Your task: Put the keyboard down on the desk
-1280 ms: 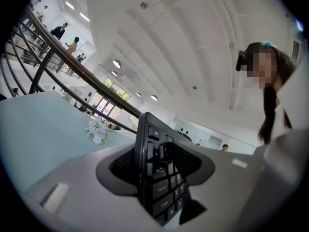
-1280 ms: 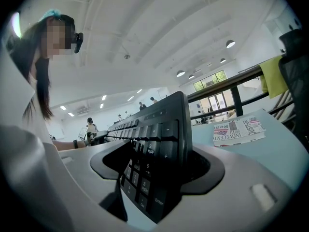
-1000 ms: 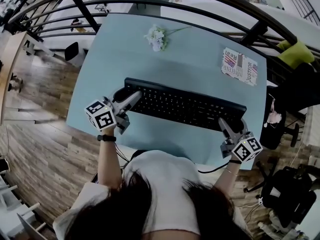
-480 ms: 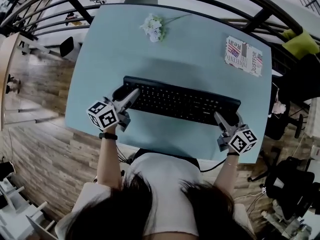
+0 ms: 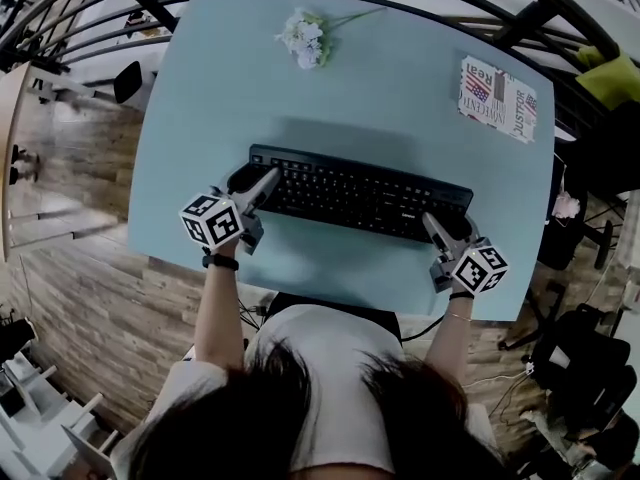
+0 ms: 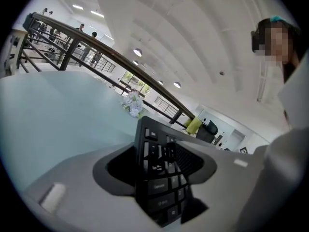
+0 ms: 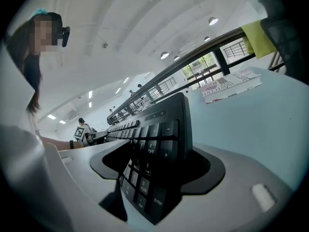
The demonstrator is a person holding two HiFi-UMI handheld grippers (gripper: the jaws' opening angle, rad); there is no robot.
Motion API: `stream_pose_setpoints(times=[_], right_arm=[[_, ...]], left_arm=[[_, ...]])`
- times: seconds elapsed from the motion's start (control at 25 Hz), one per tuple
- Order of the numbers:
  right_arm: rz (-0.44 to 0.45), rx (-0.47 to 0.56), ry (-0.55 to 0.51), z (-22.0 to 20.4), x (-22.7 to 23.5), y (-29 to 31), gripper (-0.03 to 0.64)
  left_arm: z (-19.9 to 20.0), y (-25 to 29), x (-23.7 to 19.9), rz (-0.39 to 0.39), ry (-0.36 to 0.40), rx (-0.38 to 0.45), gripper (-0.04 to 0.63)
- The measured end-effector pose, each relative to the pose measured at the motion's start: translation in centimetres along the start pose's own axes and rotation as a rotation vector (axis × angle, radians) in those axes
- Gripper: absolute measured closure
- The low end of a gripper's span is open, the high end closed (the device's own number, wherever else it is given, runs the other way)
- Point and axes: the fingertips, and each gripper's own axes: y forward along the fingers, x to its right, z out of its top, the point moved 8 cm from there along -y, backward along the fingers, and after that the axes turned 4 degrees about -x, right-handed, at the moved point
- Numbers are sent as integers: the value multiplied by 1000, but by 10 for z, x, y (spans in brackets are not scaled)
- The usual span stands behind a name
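Your black keyboard (image 5: 360,196) appears to lie flat on the pale blue desk (image 5: 380,98), leaving only withdrawal — the left gripper (image 5: 264,181) is opening its jaws round the left end, the right gripper (image 5: 433,224) stands wide round the numpad end — gaps only the gripper views show, not the head view.

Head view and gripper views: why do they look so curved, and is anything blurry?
Head view: the wide lens bows the desk and railing; soft shadow beyond the keyboard. Left gripper view: black round border, nearest keys blurred. Right gripper view: same border, key legends legible.
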Motion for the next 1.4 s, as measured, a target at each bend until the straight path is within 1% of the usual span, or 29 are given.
stream_pose_setpoints(times=[0.32,0.6,0.88,1.0,1.16,1.4], right_arm=[[-24,-48,58,-12,19,14,310],[-66,-84,81,-17,29,22,301],[-120,-112,102,-21,35,27,287],[-152,-125,108,-21,35,29,279],[-217,-147,105,-22,37,31,264],[-257,-151,101,-23,37,33,256]], left_arm=[[-12,17,-13,53,-38,-66,316],[-18,27,-20,86,-61,-101,314],[-18,33,-21,133,-54,-118,311],[-18,32,-20,164,-50,-123,307],[-19,36,-19,211,-36,-135,302],[-22,37,-19,282,-22,-139,295]])
